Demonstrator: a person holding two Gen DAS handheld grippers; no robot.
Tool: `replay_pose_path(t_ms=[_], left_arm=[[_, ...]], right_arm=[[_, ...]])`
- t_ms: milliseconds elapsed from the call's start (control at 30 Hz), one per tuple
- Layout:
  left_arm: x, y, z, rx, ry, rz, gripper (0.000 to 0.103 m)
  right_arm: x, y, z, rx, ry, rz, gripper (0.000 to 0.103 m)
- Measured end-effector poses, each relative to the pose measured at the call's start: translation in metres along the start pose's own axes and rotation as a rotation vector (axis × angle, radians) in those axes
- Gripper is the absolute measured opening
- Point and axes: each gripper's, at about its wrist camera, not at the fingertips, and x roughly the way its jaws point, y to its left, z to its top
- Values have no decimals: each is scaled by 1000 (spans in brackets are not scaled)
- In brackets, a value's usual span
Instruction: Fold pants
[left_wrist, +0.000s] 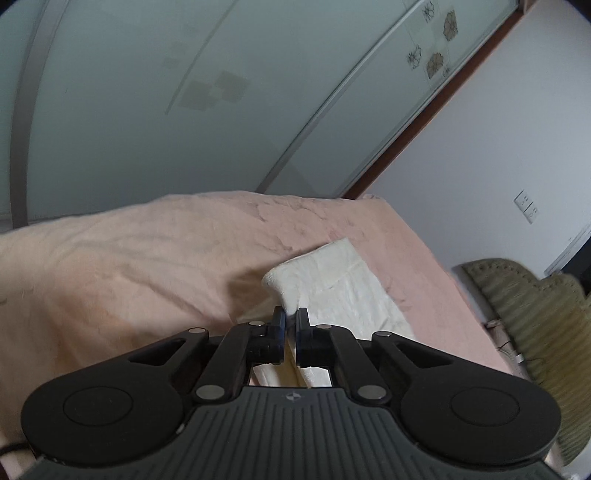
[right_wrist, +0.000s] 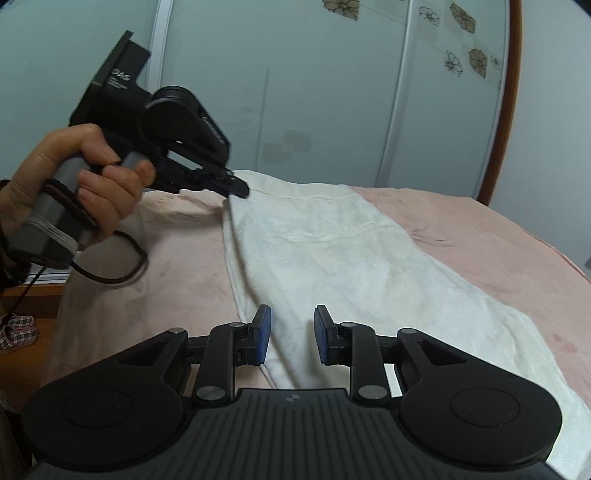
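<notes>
White pants (right_wrist: 332, 258) lie lengthwise on a pink bed cover (right_wrist: 480, 236). My left gripper (left_wrist: 291, 317) is shut on the left edge of the pants (left_wrist: 332, 280) and lifts it a little off the bed. In the right wrist view the left gripper (right_wrist: 240, 190) pinches the far left corner of the cloth. My right gripper (right_wrist: 291, 325) is open and empty, its blue pads just above the near left edge of the pants.
The pink bed cover (left_wrist: 129, 266) spreads to the left. A glass sliding wardrobe (right_wrist: 314, 92) stands behind the bed. A green wicker chair (left_wrist: 535, 314) is at the right of the bed. Slippers (right_wrist: 16, 330) lie on the wooden floor at the left.
</notes>
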Motion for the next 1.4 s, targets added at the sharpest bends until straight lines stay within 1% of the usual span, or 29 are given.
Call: replay_pose_path(t_ms=[67,100,167,267,333,367,467,533,567,600,633,667,733,800,867,933,967,1033,1067,1100,1133,1167,1233,1267,1300,1333,1400], left_arm=[[8,-1,-8,34,15,58,6],[10,0,-12,49,17,72,7],[8,-3,-17,92,-8,83,8],[4,-9,-16,124,-22,94,9],[5,-7,-15,122,-17,98,9],[5,-8,-15,128,-17,101,9],[3,-15,-18,168,-32,120,9],[5,-20,-22,199,-47,138,9],[6,-22,-24,210,-52,147,9],[6,-23,-25,217,-56,153,9],[6,-24,-25,221,-57,158,9],[6,-25,-25,225,-55,162,9],[7,-26,-27,241,-57,171,10],[7,-29,-29,263,-64,187,10],[5,-36,-30,292,-76,217,13],[0,-42,-29,305,-91,247,20],[-5,-44,-27,311,-110,261,21],[-18,-52,-25,346,-199,327,23],[-25,-58,-24,365,-251,351,23],[-32,-64,-24,375,-298,354,24],[-38,-71,-24,382,-324,340,24],[-40,-81,-24,402,-326,303,24],[-39,-105,-31,474,-279,209,28],[-37,-118,-38,509,-252,151,30],[-35,-132,-48,548,-225,94,36],[-32,-145,-59,591,-200,42,42],[-26,-173,-85,681,-144,-48,46]], right_arm=[[6,-1,-6,12,30,20,43],[3,0,-6,10,26,15,43],[-12,-3,-6,30,5,25,44],[-44,-21,-13,132,-56,8,44],[-66,-35,-24,198,-75,-43,44],[-78,-44,-31,230,-81,-87,44],[-111,-72,-56,338,-78,-258,46],[-128,-93,-77,436,-32,-349,53],[-132,-100,-88,473,24,-362,56],[-131,-102,-99,481,106,-339,56],[-134,-97,-109,447,124,-317,55],[-142,-90,-115,425,94,-318,55],[-151,-85,-121,461,75,-300,55],[-156,-88,-125,486,55,-284,57],[-161,-93,-124,538,27,-276,57],[-169,-96,-122,558,-20,-301,58],[-173,-97,-121,553,-47,-335,58],[-187,-105,-121,565,-87,-403,59],[-193,-111,-123,584,-98,-427,64],[-198,-119,-127,614,-100,-454,68],[-202,-128,-133,651,-87,-483,74],[-202,-135,-140,688,-59,-507,75],[-204,-146,-158,730,-2,-573,75],[-209,-148,-166,741,10,-638,75],[-218,-147,-172,758,1,-711,75],[-232,-146,-178,788,-31,-779,75],[-260,-143,-189,853,-108,-882,78]])
